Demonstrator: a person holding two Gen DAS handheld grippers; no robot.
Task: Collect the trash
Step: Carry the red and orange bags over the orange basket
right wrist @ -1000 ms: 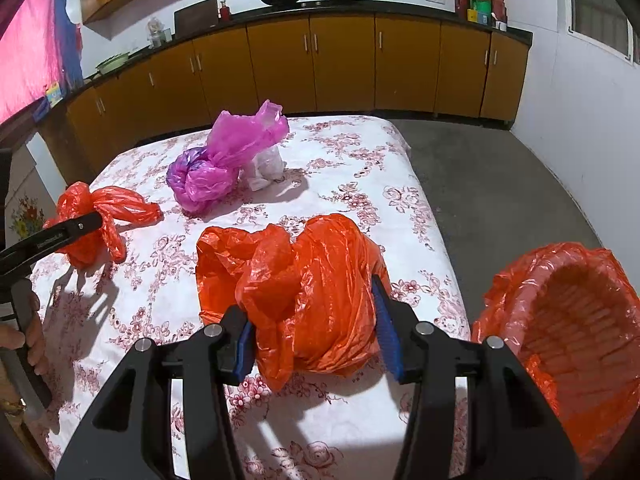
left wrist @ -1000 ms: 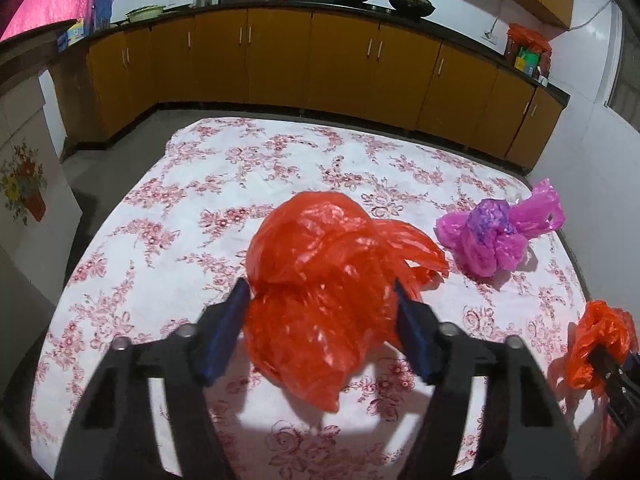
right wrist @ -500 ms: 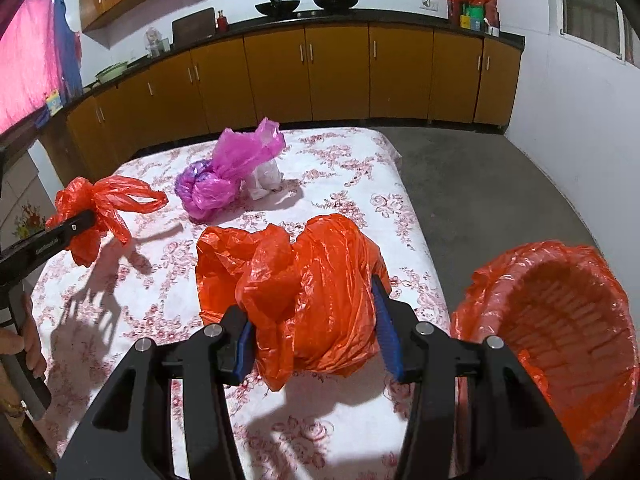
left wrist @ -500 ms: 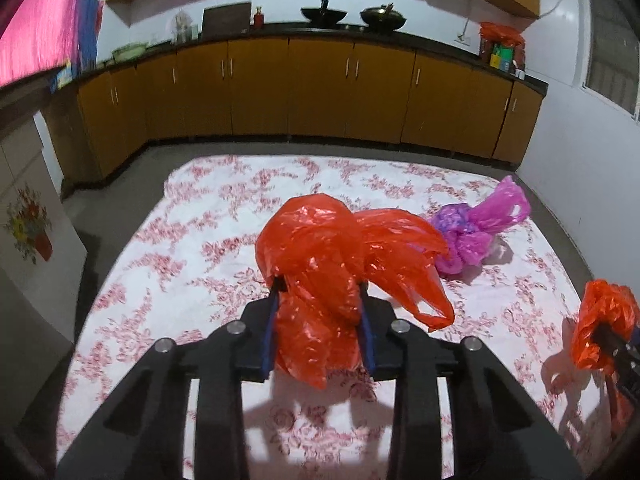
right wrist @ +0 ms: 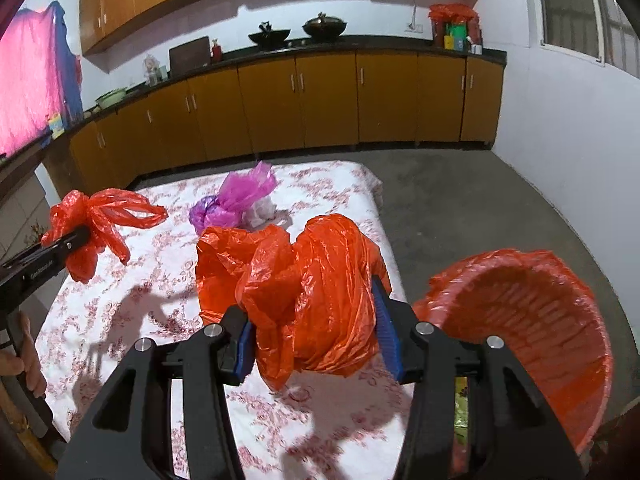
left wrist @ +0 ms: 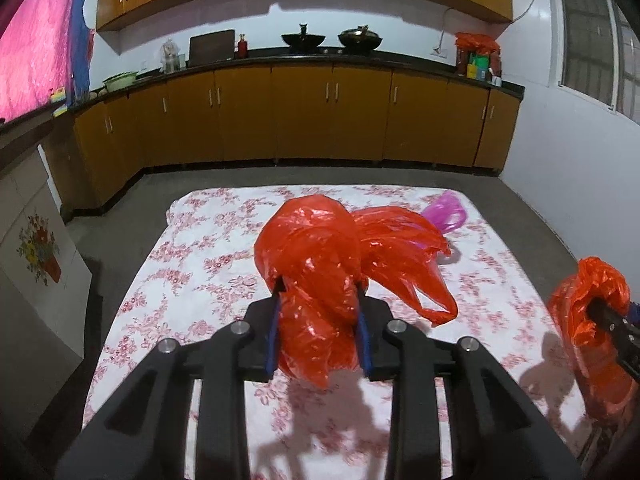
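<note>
Both tools share 1 build. The left gripper [left wrist: 318,320] has 2 matte black, angular fingers with long slot-shaped cutouts near the base, 4 round silver screw heads across the linkage, and a thin blue pad [left wrist: 272,338] lining the inner face of each finger. The right gripper [right wrist: 316,330] matches it: black arms, 4 silver screws, ribbed blue pads [right wrist: 386,330]. Seen side-on from the right wrist camera, the left tool carries small pale lettering, too small to read. A bare hand [right wrist: 26,354] wraps its black handle.
</note>
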